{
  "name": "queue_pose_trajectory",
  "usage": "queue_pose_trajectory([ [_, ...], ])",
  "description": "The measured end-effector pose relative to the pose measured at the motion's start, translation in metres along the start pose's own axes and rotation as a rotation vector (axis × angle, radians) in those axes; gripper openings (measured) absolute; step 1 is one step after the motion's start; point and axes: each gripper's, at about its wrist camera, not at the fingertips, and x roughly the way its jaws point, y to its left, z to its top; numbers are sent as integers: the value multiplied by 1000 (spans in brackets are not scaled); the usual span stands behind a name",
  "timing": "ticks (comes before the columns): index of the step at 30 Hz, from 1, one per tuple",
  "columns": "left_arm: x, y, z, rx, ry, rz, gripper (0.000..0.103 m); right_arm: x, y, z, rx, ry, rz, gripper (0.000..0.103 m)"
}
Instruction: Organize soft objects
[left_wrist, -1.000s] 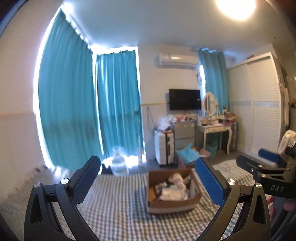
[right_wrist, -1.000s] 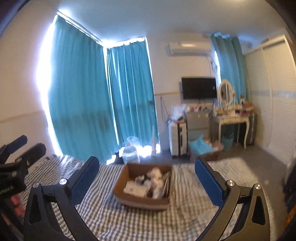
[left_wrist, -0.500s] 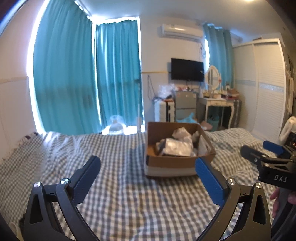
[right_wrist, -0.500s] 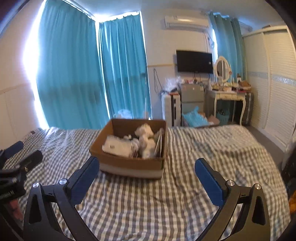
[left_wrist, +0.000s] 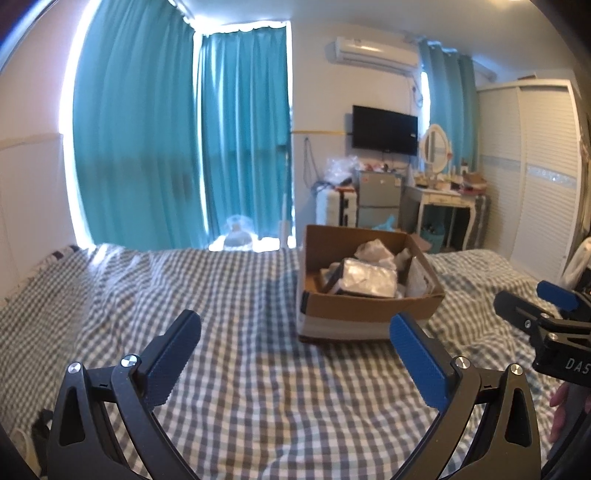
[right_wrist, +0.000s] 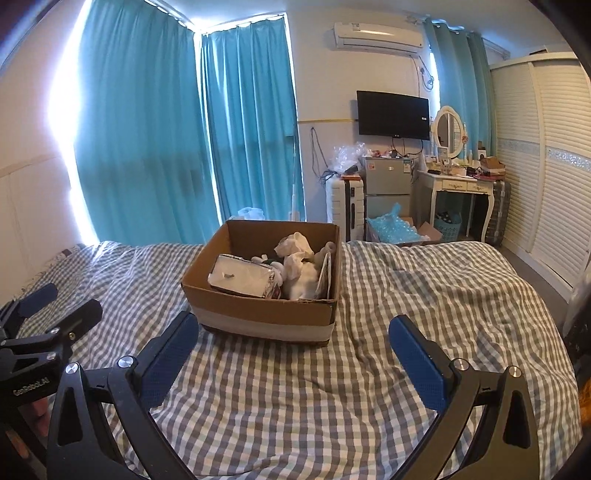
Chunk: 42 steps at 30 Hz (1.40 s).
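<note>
A brown cardboard box (left_wrist: 369, 308) (right_wrist: 258, 310) stands on the grey checked bed (left_wrist: 240, 350) (right_wrist: 406, 314). It holds a plastic-wrapped white pack (right_wrist: 242, 277) (left_wrist: 369, 278), a white plush toy (right_wrist: 295, 258) and other soft items. My left gripper (left_wrist: 295, 349) is open and empty, short of the box, which lies ahead to its right. My right gripper (right_wrist: 293, 345) is open and empty, just in front of the box. Each gripper shows at the edge of the other's view, the right one (left_wrist: 543, 306) and the left one (right_wrist: 55, 306).
Teal curtains (right_wrist: 166, 129) cover the window behind the bed. A wall TV (right_wrist: 393, 112), small fridge (right_wrist: 388, 184), white suitcase (right_wrist: 343, 206), dressing table (right_wrist: 461, 184) and white wardrobe (right_wrist: 546, 166) stand beyond the bed's far end and right side.
Both grippers have tilted down and moved closer to the bed and box. The box now looks nearer and lower in both views. Both stay open.
</note>
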Motion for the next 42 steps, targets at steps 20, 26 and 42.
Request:
queue_pose_trajectory([
  [20,2,-1,-2,13,16,5,103,4,3,-2,9,22,0,103],
  [26,3,-1,-3,11,17,6,103,4,3,-2,3,17,2,103],
  [42,1,-4,-3,16,18,6,103,5,4,-4,6,30,2,103],
])
